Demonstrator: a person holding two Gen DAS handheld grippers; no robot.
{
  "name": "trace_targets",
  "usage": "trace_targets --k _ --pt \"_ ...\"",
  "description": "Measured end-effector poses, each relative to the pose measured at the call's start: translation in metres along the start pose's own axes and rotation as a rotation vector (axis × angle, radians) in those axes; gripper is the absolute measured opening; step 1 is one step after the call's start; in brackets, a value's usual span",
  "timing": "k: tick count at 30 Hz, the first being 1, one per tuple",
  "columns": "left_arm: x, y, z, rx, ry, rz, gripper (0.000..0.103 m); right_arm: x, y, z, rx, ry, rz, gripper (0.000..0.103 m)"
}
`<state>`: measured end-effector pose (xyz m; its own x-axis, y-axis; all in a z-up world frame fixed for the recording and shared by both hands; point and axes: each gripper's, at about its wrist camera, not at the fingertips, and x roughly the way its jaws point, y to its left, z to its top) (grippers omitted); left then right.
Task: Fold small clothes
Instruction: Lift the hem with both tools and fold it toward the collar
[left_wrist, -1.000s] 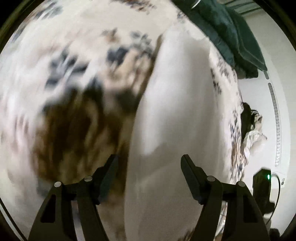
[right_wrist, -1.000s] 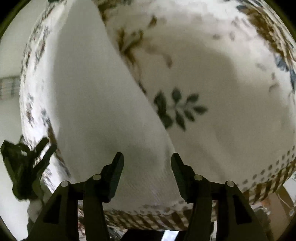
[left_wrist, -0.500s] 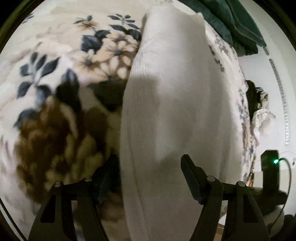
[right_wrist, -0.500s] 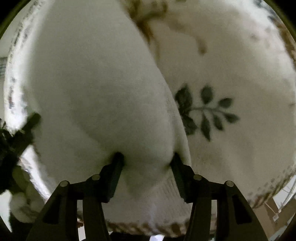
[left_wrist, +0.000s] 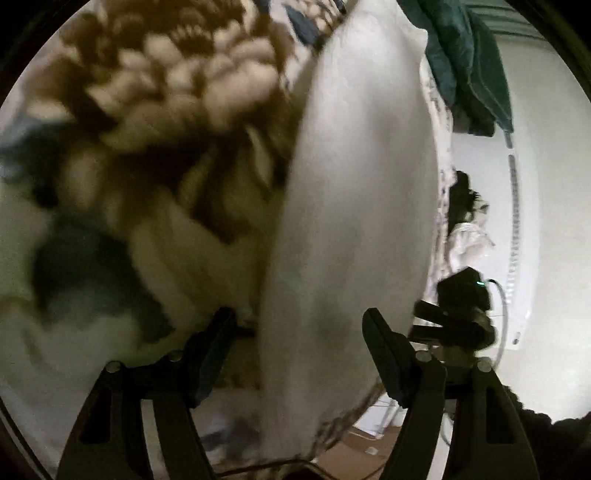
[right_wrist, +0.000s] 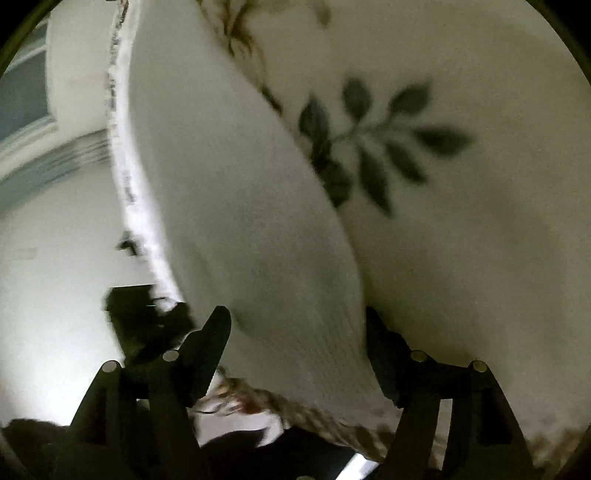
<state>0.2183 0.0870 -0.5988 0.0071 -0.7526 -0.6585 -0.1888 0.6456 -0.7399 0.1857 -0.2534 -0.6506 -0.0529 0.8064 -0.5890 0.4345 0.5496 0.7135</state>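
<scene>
Left wrist view: the left gripper (left_wrist: 299, 325) has its jaws spread wide. The white knit garment (left_wrist: 354, 206) runs as 1 long folded strip from between the fingers (left_wrist: 384, 347) up toward the top of the frame. Whether the fingers touch the cloth cannot be told, as the frame is blurred. The garment lies on a floral blanket (left_wrist: 155, 110) printed with brown flowers and dark blue leaves. A dark green cloth (left_wrist: 469, 62) lies at the far end of the blanket, just beyond the garment's upper tip. A pile of dark and white clothes (left_wrist: 467, 221) sits to the right, against a white wall. The right gripper (left_wrist: 450, 325) shows at the garment's right edge, carrying a small green light.

Right wrist view: the right gripper (right_wrist: 295, 332) also has its jaws spread wide, with the near end of the white knit garment (right_wrist: 236, 206) lying between the fingers (right_wrist: 210, 343). The ribbed cloth bulges forward between them. The right finger sits at the fold line where the garment meets the floral blanket (right_wrist: 480, 258). A dark green leaf sprig (right_wrist: 373, 147) is printed on the blanket just right of the garment.
</scene>
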Motion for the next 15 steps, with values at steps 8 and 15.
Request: trace_targets --k 8,15 --pt "0.017 -0.024 -0.002 0.069 0.010 -0.028 0.038 0.029 0.007 -0.004 0.015 0.023 0.101 0.041" --pt "0.008 -0.017 -0.004 0.027 -0.006 -0.048 0.021 0.032 0.017 -0.017 0.027 -0.020 0.042 0.026"
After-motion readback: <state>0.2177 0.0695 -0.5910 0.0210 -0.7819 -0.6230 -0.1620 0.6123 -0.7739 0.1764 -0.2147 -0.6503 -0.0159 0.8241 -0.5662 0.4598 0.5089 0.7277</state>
